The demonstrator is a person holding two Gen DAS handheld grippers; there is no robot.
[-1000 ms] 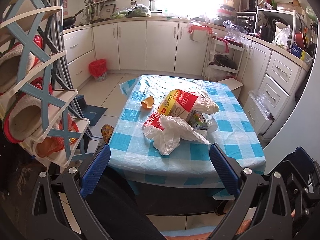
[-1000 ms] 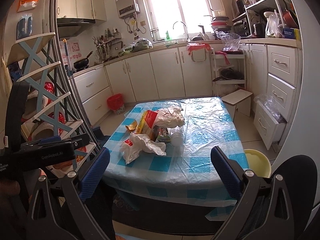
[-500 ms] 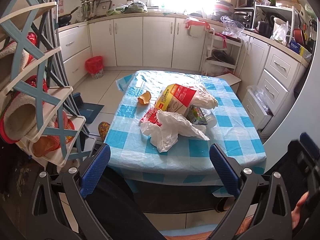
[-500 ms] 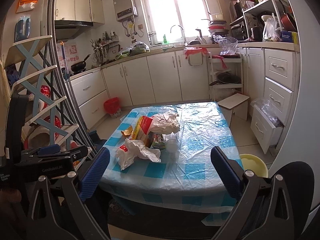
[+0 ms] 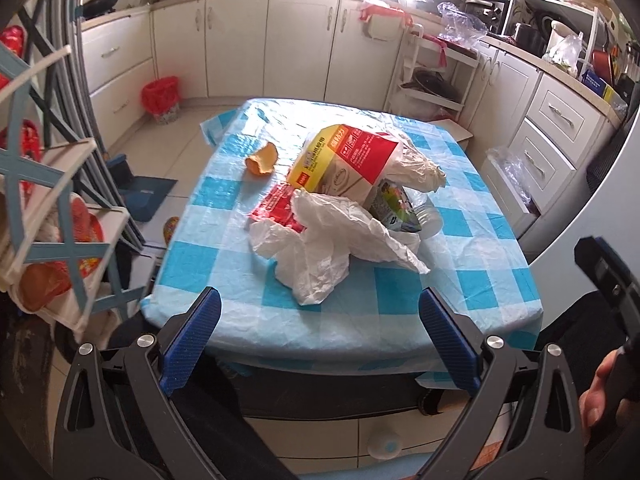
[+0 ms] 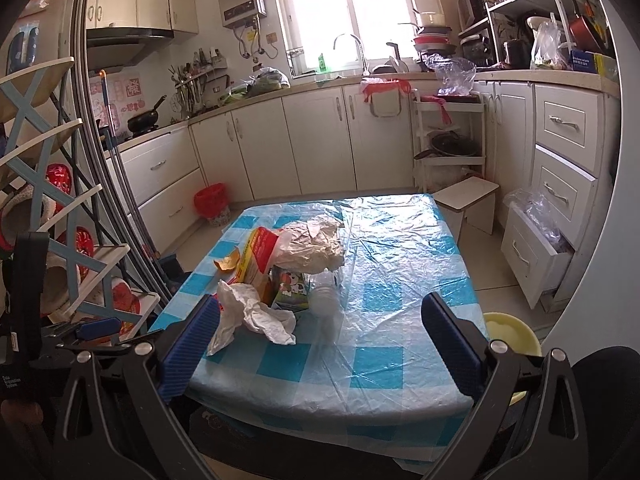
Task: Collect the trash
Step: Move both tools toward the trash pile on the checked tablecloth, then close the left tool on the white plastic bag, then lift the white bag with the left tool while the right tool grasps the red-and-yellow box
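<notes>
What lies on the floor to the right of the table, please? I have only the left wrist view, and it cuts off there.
Observer: A yellow basin sits on the floor by the near right corner of the table.
Operator: Thank you. Is the right gripper holding anything?
Observer: No. The right gripper is open and holds nothing.
</notes>
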